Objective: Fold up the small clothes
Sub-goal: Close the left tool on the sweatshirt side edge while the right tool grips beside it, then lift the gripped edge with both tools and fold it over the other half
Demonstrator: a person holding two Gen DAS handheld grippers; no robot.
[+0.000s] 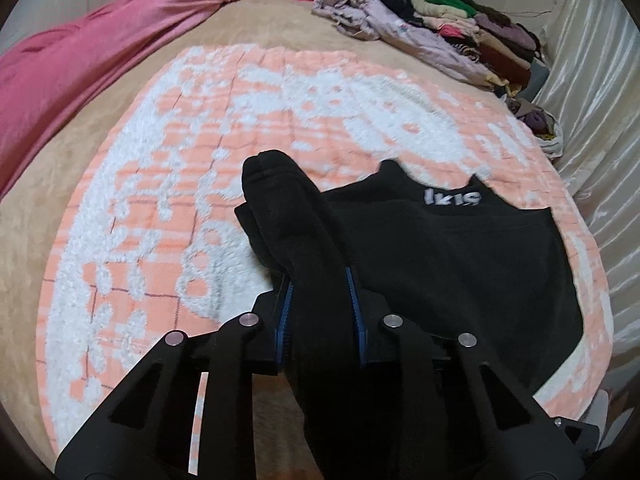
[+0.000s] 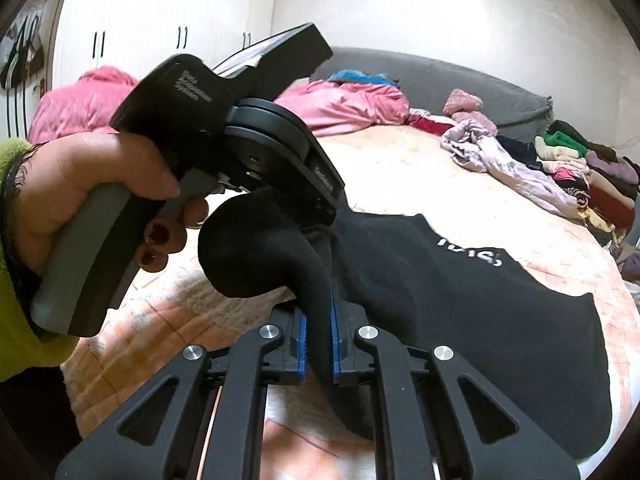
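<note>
Black garment (image 1: 460, 248) w/ white lettering is lying partly spread on the peach-and-white blanket (image 1: 168, 208), one bunched end lifted. Left gripper (image 1: 320, 300) is pinching a thick fold, blue pads nearly together. Right gripper (image 2: 319, 328) is clamping another fold, jaws narrowly apart. Person's hand (image 2: 92, 188) is gripping the left tool's handle.

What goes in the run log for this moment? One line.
task: fold small clothes | left claw: shut on black garment | right claw: shut on black garment | garment partly lifted off blanket
</note>
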